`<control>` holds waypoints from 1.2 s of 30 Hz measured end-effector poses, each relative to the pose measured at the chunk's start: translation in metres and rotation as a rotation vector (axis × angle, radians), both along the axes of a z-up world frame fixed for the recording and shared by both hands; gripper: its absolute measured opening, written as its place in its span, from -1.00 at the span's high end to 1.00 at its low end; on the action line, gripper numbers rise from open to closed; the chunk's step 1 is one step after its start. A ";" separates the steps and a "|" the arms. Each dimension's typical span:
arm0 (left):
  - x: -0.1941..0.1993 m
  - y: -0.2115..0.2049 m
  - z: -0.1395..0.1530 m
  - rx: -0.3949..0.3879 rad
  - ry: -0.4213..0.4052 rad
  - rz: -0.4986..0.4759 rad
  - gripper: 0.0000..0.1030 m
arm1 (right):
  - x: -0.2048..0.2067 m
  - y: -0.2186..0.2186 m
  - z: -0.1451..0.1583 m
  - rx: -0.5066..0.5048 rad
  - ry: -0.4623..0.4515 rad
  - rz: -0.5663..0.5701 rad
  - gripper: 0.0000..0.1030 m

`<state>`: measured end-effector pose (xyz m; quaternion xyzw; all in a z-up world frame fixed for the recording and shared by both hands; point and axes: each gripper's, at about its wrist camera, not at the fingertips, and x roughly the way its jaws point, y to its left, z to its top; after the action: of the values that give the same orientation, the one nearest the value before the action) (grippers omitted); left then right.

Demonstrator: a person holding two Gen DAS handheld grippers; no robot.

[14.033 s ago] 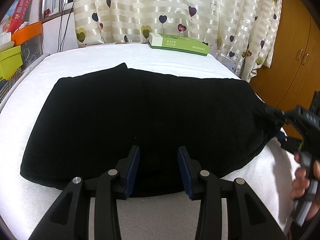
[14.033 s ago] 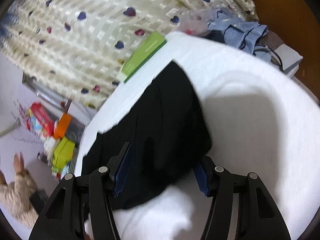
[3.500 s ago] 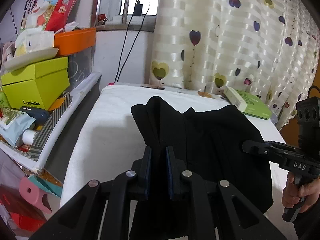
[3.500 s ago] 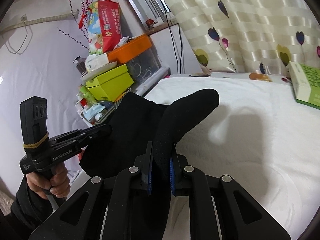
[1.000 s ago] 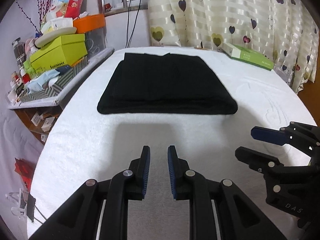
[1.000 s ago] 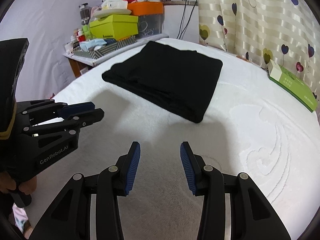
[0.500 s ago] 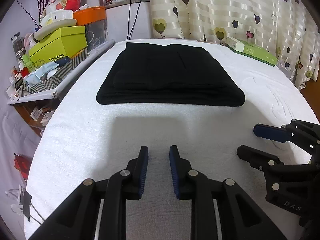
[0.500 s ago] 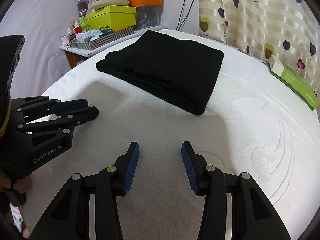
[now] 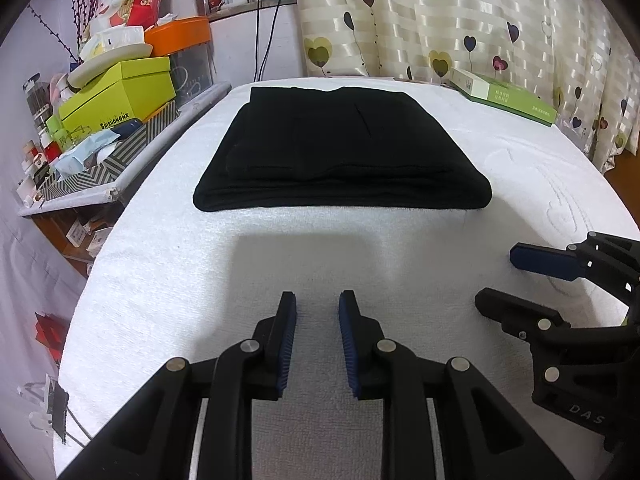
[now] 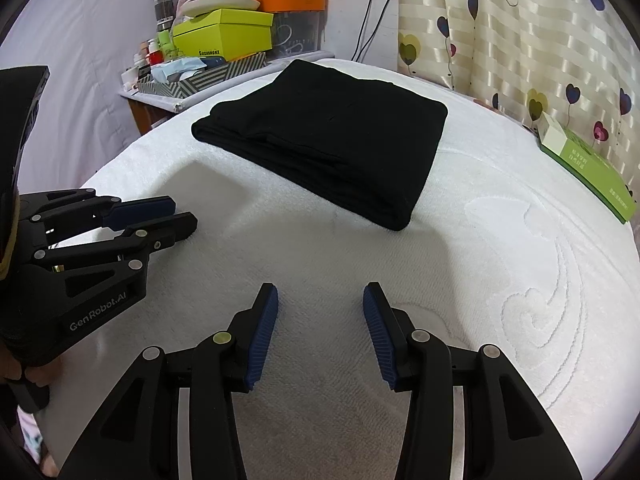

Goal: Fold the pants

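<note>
We see the black pants (image 9: 340, 148) folded flat on the white surface (image 9: 180, 280). Our left claw (image 9: 317, 312) is slightly parted and empty. Our right claw (image 10: 320, 308) gapes wider, holding nothing.

Black pants (image 9: 344, 148), folded into a compact, roughly rectangular stack. Lying flat on the white textured bed cover (image 9: 280, 264), well ahead of the left gripper's fingertips (image 9: 289, 304) and clear of them. Several layers showing along the near edge as stacked horizontal folds, with the top layer set slightly back from the bottom one. Near corners rounded, far edge straight. A faint vertical seam visible on the top face. From the right wrist view, seen at an angle ahead and slightly left of the right gripper's fingertips (image 10: 372, 296), with 1 thick folded corner pointing toward them. Not touched by either pair of fingers.
</note>
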<state>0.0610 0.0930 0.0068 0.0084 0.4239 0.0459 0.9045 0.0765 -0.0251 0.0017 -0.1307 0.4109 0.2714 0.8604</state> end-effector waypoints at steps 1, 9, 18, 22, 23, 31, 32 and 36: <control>0.000 0.000 0.000 0.003 0.000 0.000 0.53 | 0.000 0.000 0.000 -0.001 -0.001 0.000 0.11; 0.000 -0.002 0.000 0.020 0.001 0.001 0.52 | 0.000 0.000 0.000 0.000 0.000 0.000 0.11; 0.000 -0.002 0.000 0.021 0.001 0.002 0.49 | 0.000 0.000 0.000 0.000 0.000 0.000 0.11; 0.000 0.000 0.000 0.016 0.001 0.011 0.44 | 0.000 0.000 0.000 0.000 0.000 0.000 0.11; 0.000 0.001 0.000 0.012 0.001 0.011 0.44 | 0.000 0.000 0.000 -0.001 0.000 0.000 0.11; 0.000 0.000 0.000 0.014 0.000 0.011 0.44 | 0.000 0.000 0.000 -0.001 0.000 0.000 0.11; 0.000 0.001 0.000 0.014 0.000 0.011 0.44 | 0.000 0.000 0.000 -0.001 -0.001 0.000 0.11; 0.000 0.000 0.000 0.014 0.000 0.011 0.44 | 0.000 0.000 0.000 -0.001 0.000 0.000 0.11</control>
<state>0.0608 0.0935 0.0064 0.0124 0.4238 0.0539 0.9041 0.0761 -0.0248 0.0016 -0.1311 0.4109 0.2712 0.8605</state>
